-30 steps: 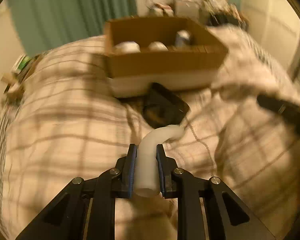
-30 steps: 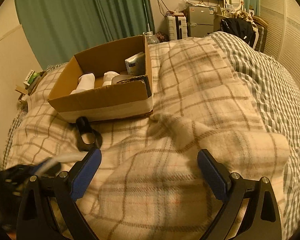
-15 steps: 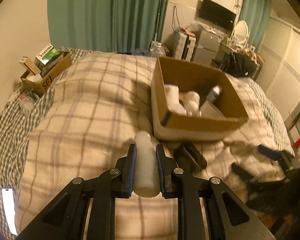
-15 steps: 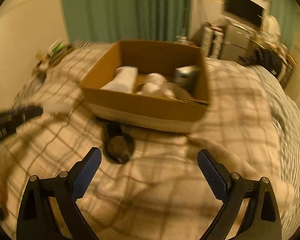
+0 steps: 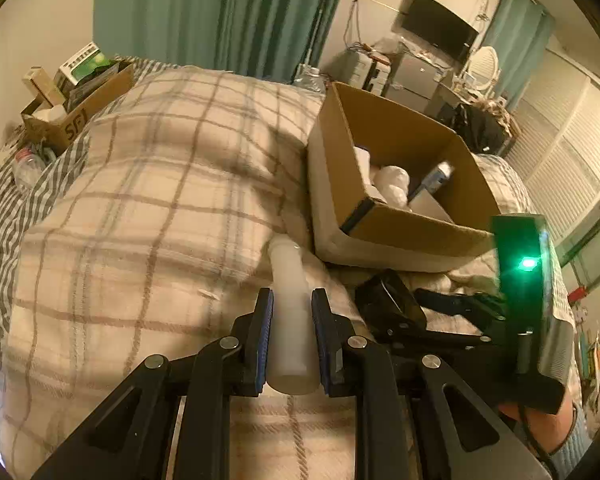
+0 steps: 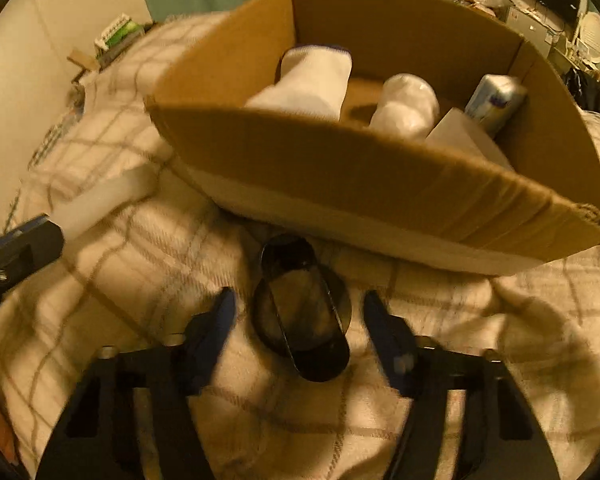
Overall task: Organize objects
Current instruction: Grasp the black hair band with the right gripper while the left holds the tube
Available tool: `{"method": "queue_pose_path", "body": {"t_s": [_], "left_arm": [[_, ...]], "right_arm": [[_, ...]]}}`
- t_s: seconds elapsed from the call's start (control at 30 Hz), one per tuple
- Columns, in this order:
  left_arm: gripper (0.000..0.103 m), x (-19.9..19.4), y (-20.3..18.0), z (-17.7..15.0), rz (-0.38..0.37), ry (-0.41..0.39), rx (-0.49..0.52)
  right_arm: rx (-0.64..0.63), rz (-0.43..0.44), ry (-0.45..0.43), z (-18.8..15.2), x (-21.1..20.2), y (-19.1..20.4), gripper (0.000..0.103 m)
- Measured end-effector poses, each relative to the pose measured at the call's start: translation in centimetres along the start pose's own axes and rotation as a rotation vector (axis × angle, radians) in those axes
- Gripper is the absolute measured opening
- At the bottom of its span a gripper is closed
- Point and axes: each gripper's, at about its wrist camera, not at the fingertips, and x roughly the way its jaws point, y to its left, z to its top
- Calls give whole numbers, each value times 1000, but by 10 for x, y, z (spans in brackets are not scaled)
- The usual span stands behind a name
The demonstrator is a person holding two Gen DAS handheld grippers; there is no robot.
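Left gripper pinching white plastic tube mid-shaft, held above plaid blanket just beside cardboard box; prob light, stiff, smooth, so firm squeeze at the straight part. Right gripper spread wide, straddling black oval-handled object lying on blanket just in front of box; looks rigid, glossy, maybe slippery — best taken across narrow handle.

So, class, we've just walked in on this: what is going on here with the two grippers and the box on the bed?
A person is tidying loose things into a cardboard box on a plaid blanket. The left gripper is shut on a white plastic tube, held just short of the box. The right gripper is open, its fingers either side of a black oval object lying on the blanket in front of the box. White rolled items and a can already sit inside.
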Motion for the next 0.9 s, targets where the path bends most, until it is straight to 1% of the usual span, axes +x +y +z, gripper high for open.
{"method": "queue_pose_path", "body": {"t_s": [0.03, 0.07, 0.1, 0.13, 0.23, 0.37, 0.5, 0.57, 0.73, 0.9], "left_arm": [[19, -1, 0, -1, -5, 0, 2], [19, -3, -1, -2, -15, 2, 1], [19, -5, 0, -3, -31, 8, -6], [19, -7, 1, -4, -41, 11, -12], [19, -18, -3, -9, -54, 12, -16], [19, -38, -12, -15, -90, 9, -17], [19, -62, -32, -18, -69, -20, 32], [19, -73, -44, -16, -70, -38, 60], [19, -103, -74, -1, -87, -94, 123], [19, -119, -96, 28, -94, -131, 161]], "right_arm": [[-3, -8, 0, -1, 0, 1, 38], [-6, -17, -8, -3, -3, 2, 34], [-10, -24, -20, -4, -9, 2, 29], [-17, -34, -35, -7, -16, 3, 27], [-49, -68, -82, -15, -42, 7, 27], [-62, -80, -127, -26, -79, 8, 27], [-57, -92, -192, -34, -121, 9, 27], [-52, -100, -226, -34, -139, 11, 27], [-57, -140, -305, -38, -188, 6, 27], [-46, -155, -383, -34, -231, -7, 27]]}}
